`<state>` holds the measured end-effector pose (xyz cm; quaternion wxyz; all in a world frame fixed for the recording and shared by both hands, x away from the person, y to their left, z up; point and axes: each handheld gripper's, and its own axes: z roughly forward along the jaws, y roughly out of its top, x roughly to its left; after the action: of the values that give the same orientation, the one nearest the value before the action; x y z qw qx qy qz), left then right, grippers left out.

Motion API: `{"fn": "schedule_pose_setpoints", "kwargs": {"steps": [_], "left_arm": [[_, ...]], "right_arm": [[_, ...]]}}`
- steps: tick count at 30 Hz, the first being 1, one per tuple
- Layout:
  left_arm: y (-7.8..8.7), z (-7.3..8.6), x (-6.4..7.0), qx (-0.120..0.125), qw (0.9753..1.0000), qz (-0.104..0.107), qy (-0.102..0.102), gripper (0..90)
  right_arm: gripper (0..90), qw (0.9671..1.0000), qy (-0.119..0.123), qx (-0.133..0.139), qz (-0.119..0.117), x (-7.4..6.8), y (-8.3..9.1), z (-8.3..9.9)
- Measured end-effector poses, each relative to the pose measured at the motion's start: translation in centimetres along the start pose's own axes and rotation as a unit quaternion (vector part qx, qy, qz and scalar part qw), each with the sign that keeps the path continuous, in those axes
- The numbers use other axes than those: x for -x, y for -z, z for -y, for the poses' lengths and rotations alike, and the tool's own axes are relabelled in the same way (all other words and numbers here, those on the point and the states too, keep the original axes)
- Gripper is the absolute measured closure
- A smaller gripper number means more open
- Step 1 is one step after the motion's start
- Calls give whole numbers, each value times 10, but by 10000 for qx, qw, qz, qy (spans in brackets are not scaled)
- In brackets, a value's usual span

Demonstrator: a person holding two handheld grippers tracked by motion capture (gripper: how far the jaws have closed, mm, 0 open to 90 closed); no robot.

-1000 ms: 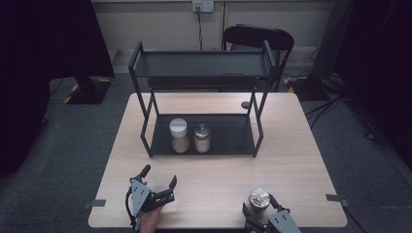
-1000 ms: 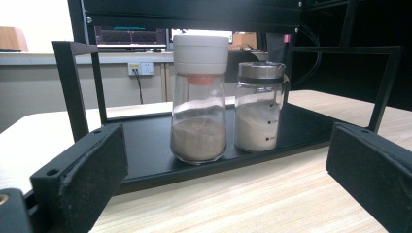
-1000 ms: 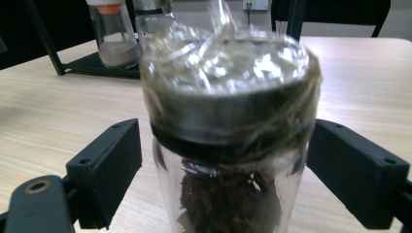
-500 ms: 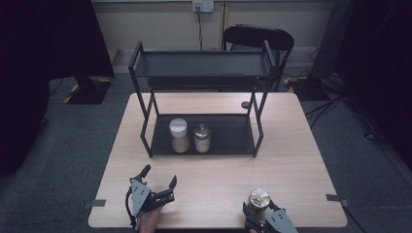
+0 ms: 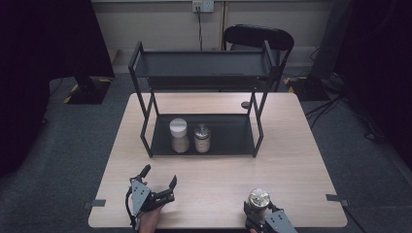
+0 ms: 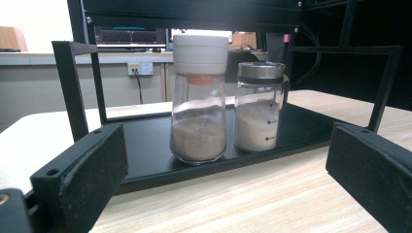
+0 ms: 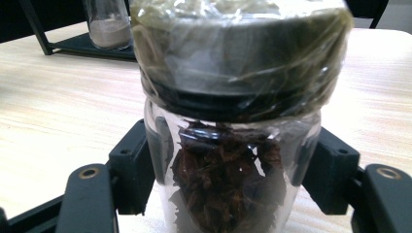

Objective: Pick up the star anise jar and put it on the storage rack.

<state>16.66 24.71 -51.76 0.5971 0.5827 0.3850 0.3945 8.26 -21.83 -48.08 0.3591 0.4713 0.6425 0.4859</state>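
Pale wood worktop (image 5: 291, 160); right gripper (image 5: 265, 219) half cut off, clamped on foil-capped jar (image 5: 258, 198); left gripper (image 5: 158, 187) wide apart, empty.

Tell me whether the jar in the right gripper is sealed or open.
Sealed. The jar between the right gripper's jaws carries its dark lid, with clear plastic film wrapped over lid and neck. It stands upright, holding dark dried pieces.
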Motion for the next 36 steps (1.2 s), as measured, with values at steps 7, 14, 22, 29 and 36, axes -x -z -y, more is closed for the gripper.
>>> {"fn": "schedule_pose_setpoints", "kwargs": {"steps": [7, 14, 22, 29, 36], "left_arm": [[0, 0, 0, 1, 10000, -1, 0, 7], [0, 0, 0, 2, 10000, 0, 1, 7], [0, 0, 0, 1, 10000, -1, -1, 7], [0, 0, 0, 1, 10000, -1, 0, 7], [0, 0, 0, 0, 10000, -1, 0, 7]], "right_arm": [[305, 10000, -83, -4, -29, 2, 2, 0], [306, 10000, -65, 9, -28, 2, 2, -1], [306, 10000, -7, 4, -42, 2, 4, -5], [306, 10000, 63, 16, -72, 2, 4, -8], [306, 9998, 95, 20, -154, 3, 5, -12]]}}
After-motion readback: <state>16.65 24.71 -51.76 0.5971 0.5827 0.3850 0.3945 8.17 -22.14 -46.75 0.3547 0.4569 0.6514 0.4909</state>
